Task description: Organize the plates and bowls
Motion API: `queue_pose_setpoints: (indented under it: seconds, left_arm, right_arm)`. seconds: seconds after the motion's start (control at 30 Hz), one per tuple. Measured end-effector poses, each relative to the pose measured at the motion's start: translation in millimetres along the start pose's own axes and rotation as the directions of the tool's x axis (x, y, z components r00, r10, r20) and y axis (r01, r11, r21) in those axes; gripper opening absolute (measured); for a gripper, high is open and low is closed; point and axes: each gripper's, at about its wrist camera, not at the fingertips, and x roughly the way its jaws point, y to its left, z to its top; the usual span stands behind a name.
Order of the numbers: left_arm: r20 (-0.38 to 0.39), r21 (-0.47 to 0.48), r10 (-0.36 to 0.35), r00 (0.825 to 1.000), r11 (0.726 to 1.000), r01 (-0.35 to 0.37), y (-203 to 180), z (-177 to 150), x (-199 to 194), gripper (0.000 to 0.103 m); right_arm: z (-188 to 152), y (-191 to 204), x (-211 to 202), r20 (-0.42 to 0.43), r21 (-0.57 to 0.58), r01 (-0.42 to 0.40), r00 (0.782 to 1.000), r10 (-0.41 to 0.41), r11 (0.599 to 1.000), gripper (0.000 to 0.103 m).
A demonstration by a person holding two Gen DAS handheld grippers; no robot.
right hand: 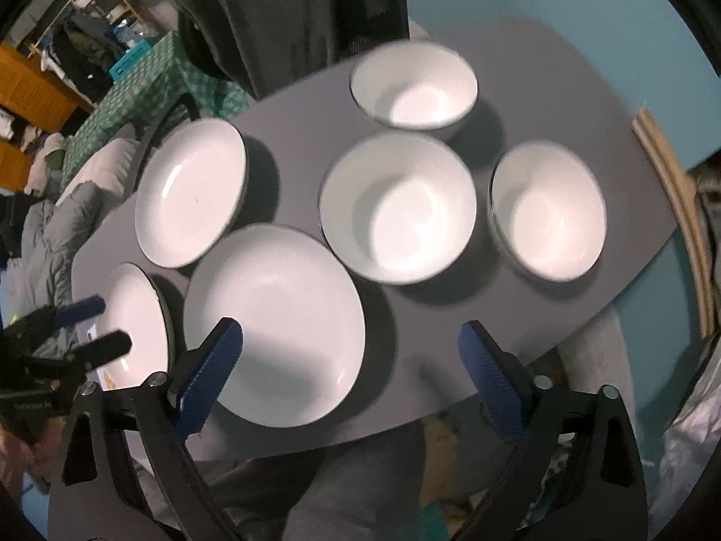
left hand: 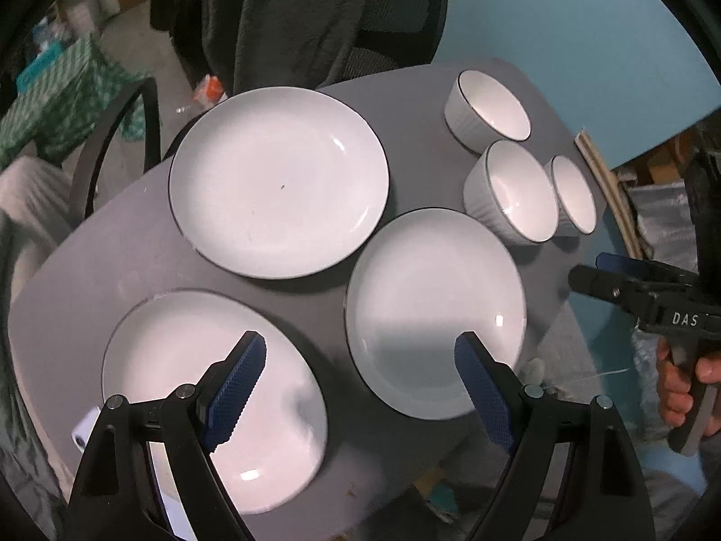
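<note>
**On a grey table, six white dishes await sorting**

Across a small grey tabletop, three round white ceramic plates with thin dark rims lie flat and apart: the far plate toward the chair side, the middle plate near the table's front edge, and the near-left plate by the left corner. Beside them, three white ribbed ceramic bowls with dark rims stand upright in a tight cluster at the table's right end: the far bowl, the centre bowl and the right bowl.

Above the near-left and middle plates hangs the left gripper, its blue-padded jaws spread wide with nothing between them. The right gripper hovers over the middle plate and the front table edge, jaws likewise wide apart and empty. A person's hand grips its handle at the right.

Behind the table stands a dark mesh office chair draped with a dark garment, with green-checked fabric to the left.
</note>
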Motion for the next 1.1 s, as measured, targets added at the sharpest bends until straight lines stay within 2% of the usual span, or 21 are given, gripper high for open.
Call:
queue_pose_setpoints:
  seconds: [0.17,0.27,0.37,0.47,0.63,0.67,0.8,0.97,1.03,1.1]
  left_arm:
    - [-0.002,0.084,0.030,1.000,0.996,-0.030,-1,4,21,0.079]
    - [-0.028,0.111,0.050,0.998,0.993,-0.047,-1,5,38,0.076]
    - [-0.064,0.095,0.029,0.998,0.995,-0.022,0,6,49,0.075]
    - [-0.100,0.063,0.012,0.995,0.998,-0.006,3,7,58,0.075]
    - [-0.128,0.002,-0.028,0.991,1.000,0.029,10,10,65,0.074]
    - [-0.133,-0.008,-0.039,0.990,0.999,0.038,11,11,65,0.073]
    - [-0.153,-0.023,-0.050,0.987,0.999,0.047,16,17,70,0.058]
    - [-0.185,-0.065,-0.085,0.979,0.995,0.074,25,25,77,0.036]
    - [-0.191,-0.075,-0.099,0.977,0.993,0.086,28,26,77,0.032]
    - [-0.188,-0.082,-0.111,0.976,0.992,0.097,28,25,77,0.028]
  right_arm:
    - [-8,-5,24,-0.043,-0.011,-0.009,0.999,0.009,1.000,0.095]
    - [-10,-8,35,-0.065,-0.016,-0.021,0.998,0.020,1.000,0.090]
    - [-12,-7,38,-0.067,-0.035,-0.051,0.997,0.049,0.998,0.088]
    - [-15,-6,45,-0.081,-0.051,-0.065,0.995,0.061,0.997,0.082]
    - [-18,-10,53,-0.097,-0.039,-0.106,0.990,0.102,0.994,0.070]
    - [-19,-11,54,-0.102,-0.034,-0.113,0.989,0.109,0.993,0.062]
    - [-20,-18,58,-0.124,0.009,-0.146,0.981,0.146,0.989,0.046]
    - [-25,-20,56,-0.133,0.034,-0.158,0.978,0.161,0.987,0.039]
    - [-25,-22,55,-0.135,0.026,-0.139,0.981,0.141,0.990,0.037]
    - [-27,-23,55,-0.129,0.016,-0.116,0.985,0.117,0.993,0.030]
